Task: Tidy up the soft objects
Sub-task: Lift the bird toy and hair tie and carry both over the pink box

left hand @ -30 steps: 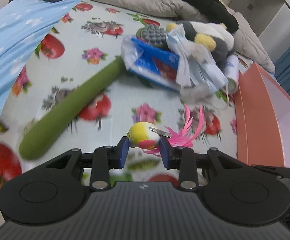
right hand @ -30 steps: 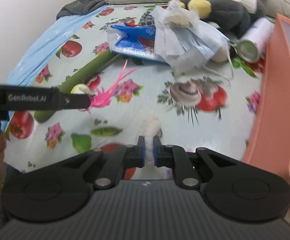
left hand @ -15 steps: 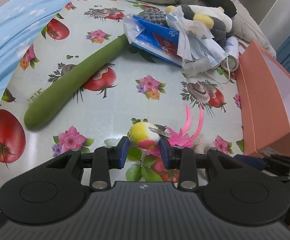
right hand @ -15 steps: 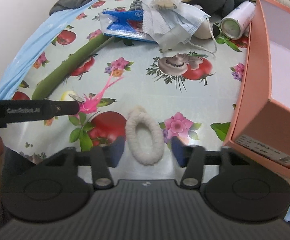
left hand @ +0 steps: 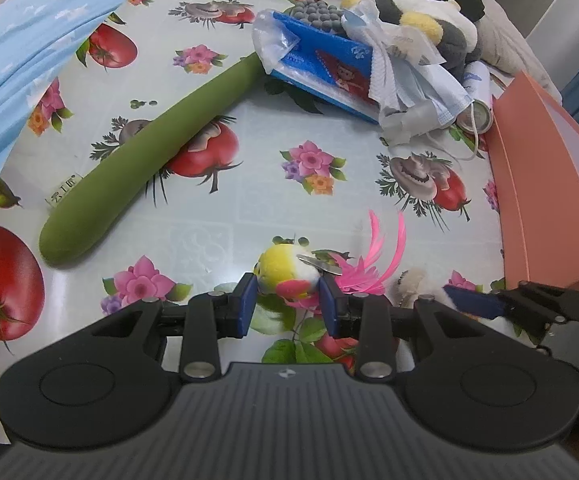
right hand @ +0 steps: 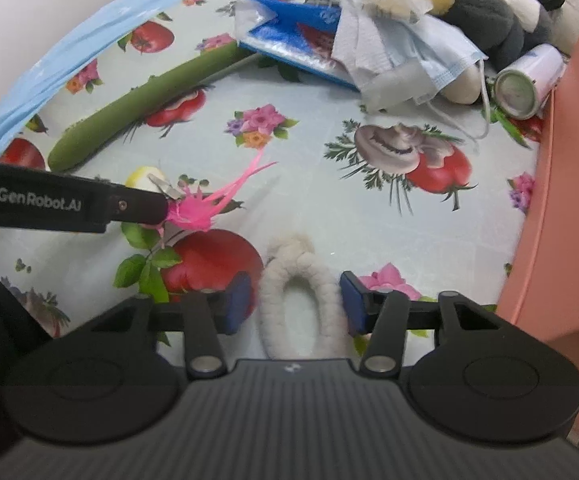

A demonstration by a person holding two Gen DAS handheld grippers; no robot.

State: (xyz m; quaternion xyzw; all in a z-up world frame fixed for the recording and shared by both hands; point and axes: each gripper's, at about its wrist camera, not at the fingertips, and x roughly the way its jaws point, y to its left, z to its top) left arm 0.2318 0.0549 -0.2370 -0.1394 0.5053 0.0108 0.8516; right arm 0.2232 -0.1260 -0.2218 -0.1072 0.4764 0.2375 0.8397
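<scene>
The left tool [left hand: 288, 300] is clamped on a small yellow, white and red ball toy [left hand: 289, 274] with pink feathers [left hand: 373, 264], held just above the flowered surface [left hand: 249, 184]. The right tool [right hand: 295, 300] has just been narrowing its jaws, which stand part open on either side of a white fluffy ring [right hand: 297, 292] lying on the surface, the pads seeming not to press it. A green soft tube [left hand: 149, 152] lies to the left, a salmon box [right hand: 561, 200] stands at right, and masks [right hand: 401, 56] and a plush toy [right hand: 489, 4] are piled at the far side.

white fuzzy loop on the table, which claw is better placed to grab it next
Right claw: its jaws, just closing, straddle the white fuzzy loop, not yet pressing. Left claw already grips the feathered ball.
</scene>
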